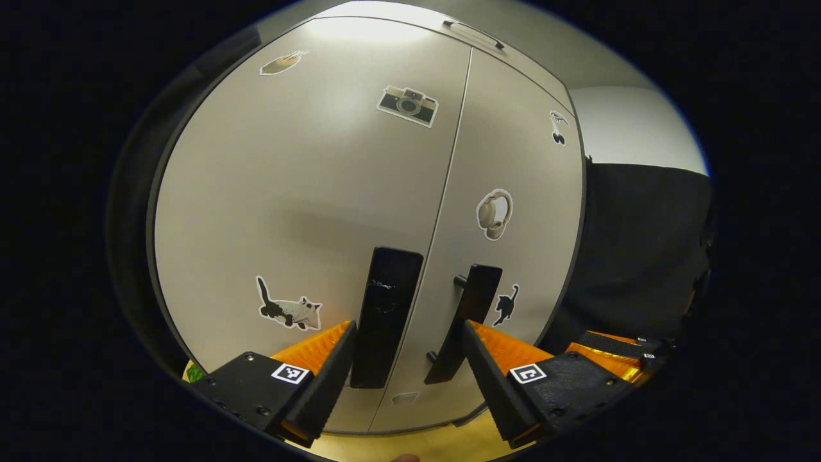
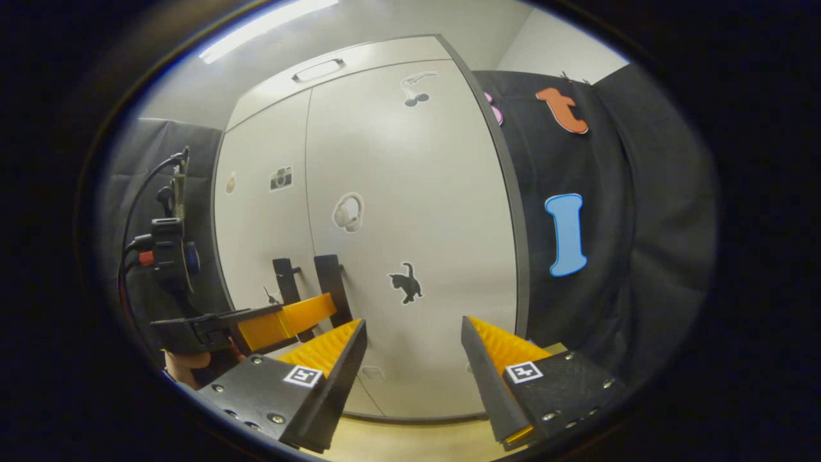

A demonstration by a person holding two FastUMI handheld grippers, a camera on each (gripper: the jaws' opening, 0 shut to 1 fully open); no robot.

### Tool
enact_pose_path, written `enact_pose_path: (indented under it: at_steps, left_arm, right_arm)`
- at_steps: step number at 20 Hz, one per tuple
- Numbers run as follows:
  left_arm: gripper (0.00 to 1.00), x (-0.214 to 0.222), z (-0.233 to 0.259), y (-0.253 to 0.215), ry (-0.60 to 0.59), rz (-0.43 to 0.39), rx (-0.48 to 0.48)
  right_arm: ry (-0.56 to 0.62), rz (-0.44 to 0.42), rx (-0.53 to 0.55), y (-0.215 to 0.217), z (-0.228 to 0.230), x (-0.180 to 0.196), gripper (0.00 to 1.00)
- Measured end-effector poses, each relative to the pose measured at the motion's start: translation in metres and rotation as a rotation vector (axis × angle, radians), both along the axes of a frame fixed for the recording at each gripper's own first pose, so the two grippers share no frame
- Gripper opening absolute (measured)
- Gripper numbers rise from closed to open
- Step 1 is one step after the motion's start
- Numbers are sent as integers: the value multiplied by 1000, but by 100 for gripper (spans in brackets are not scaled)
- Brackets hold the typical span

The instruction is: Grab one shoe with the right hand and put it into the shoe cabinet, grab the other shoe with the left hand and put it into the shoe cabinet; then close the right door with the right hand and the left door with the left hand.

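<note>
The shoe cabinet stands with both doors shut, the left door and the right door meeting at a thin seam down the middle. In the left gripper view, the left gripper sits close in front of the doors with its jaws spread wide and nothing between them; the left door's dark handle rises in the gap just beside its left finger, and the right door's handle stands just beside its right finger. Whether either finger touches a handle cannot be told. A cat sticker sits low on the left door, a camera sticker higher up, and a headphones sticker on the right door. In the right gripper view, the right gripper hangs farther back from the cabinet, facing the right door, its jaws also wide apart and empty. The same view shows the left gripper off to the side, its fingers reaching to the two handles near the seam, held by a hand low at the edge. A pale wooden floor runs under the cabinet.
</note>
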State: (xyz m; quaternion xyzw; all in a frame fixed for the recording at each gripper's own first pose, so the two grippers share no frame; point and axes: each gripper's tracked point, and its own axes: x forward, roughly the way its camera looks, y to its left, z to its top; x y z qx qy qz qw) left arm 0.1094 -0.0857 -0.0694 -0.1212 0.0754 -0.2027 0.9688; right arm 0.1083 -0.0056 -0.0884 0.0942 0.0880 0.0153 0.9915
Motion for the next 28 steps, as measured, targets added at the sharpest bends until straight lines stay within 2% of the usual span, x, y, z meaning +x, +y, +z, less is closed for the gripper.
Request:
enact_pose_path:
  at_steps: [3,7,13,14,15,21,22,23,24,28]
  left_arm:
    - [94,-11,4,5,-4,7,15]
    - [94,-38,13,15,-11,27,21]
    - [93,-95,50,33,-82,104,83]
    - [93,-106,56,35,-89,117,93]
    - [93,-115,61,37,-99,128,99]
    - [93,-170,82,34,-155,176,141]
    - [88,-177,84,32,-159,179,145]
    - [95,-184,86,29,-167,182,147]
    - [95,-189,88,27,-175,189,149]
    - [96,-201,93,14,-203,196,142]
  right_arm:
    - [-6,10,-2,2,4,-3,88]
    - [-24,32,-12,8,15,-19,88]
    - [-88,71,-44,13,51,-66,88]
    - [-101,76,-48,13,57,-73,85]
    - [-112,78,-50,12,63,-81,88]
    - [-150,73,-67,-5,85,-126,88]
    - [-154,68,-75,-9,87,-132,88]
    - [-160,67,-81,-13,89,-138,88]
    - [-167,66,-87,-16,91,-143,85]
    - [-160,47,-99,-34,90,-160,88]
